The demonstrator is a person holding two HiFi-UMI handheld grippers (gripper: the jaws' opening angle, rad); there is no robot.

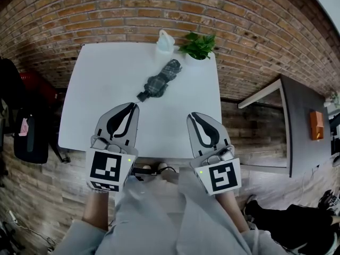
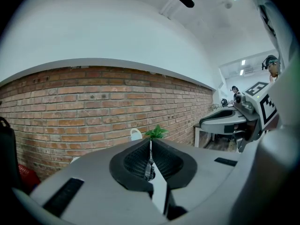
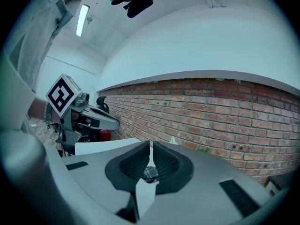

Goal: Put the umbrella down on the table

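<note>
Left claw (image 1: 132,106) shut tight on nothing, right claw (image 1: 192,116) likewise closed and empty, parked side by side over the near table (image 1: 95,100) edge. Just ahead of the left tips, handle end nearest, lying flat: folded umbrella (image 1: 159,81). Looks already set down, so no grip needed.

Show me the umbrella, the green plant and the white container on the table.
umbrella (image 1: 161,80), head view, middle of its folded fabric
green plant (image 1: 198,45), head view, its leaves
white container (image 1: 165,42), head view, its body
</note>
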